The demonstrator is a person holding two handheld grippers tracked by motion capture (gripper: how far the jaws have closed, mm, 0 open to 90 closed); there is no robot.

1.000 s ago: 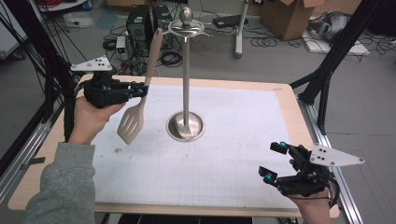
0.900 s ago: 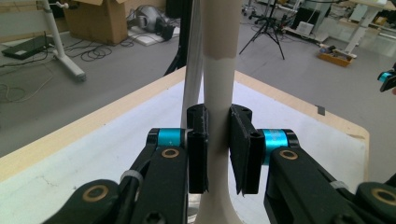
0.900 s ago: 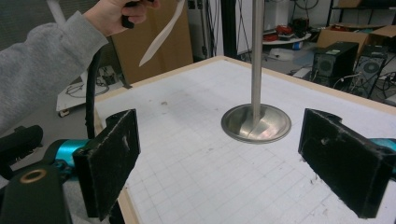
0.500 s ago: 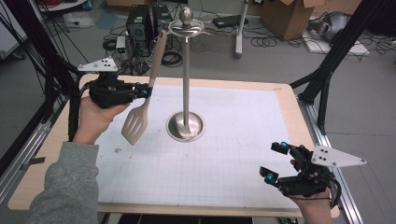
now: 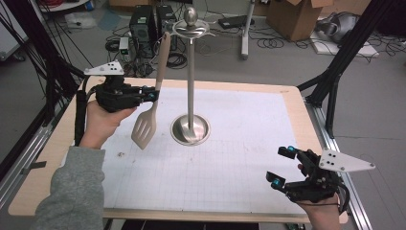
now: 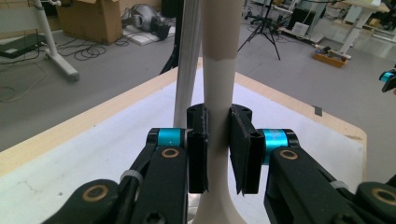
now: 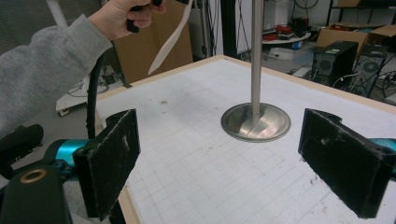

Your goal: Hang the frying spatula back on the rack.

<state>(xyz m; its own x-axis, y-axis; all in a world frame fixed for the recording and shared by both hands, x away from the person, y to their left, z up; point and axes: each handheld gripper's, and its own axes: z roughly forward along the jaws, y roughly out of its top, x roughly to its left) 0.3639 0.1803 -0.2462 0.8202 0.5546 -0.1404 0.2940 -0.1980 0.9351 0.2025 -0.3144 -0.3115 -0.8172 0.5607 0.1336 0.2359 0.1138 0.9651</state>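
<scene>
A beige slotted spatula [image 5: 149,112] hangs upright in the air, blade down, left of the steel utensil stand [image 5: 190,128]. My left gripper [image 5: 152,94] is shut on its handle [image 6: 218,93], and both pads press the shaft in the left gripper view. The handle's top reaches close to the stand's hook ring [image 5: 190,28]; whether they touch I cannot tell. My right gripper [image 5: 282,166] rests open near the table's front right corner with nothing between its pads [image 7: 114,158]. From the right gripper view the stand's round base [image 7: 256,122] lies ahead, and the spatula blade [image 7: 170,39] hangs at upper left.
A white gridded mat [image 5: 225,158] covers the wooden table [image 5: 48,158]. Black frame poles [image 5: 335,72] rise at the table's right, and cables, computer cases and cardboard boxes [image 5: 292,19] lie on the floor beyond the far edge.
The left hand has carried the spatula slightly right and up, toward the stand. The right gripper has stayed where it was.
</scene>
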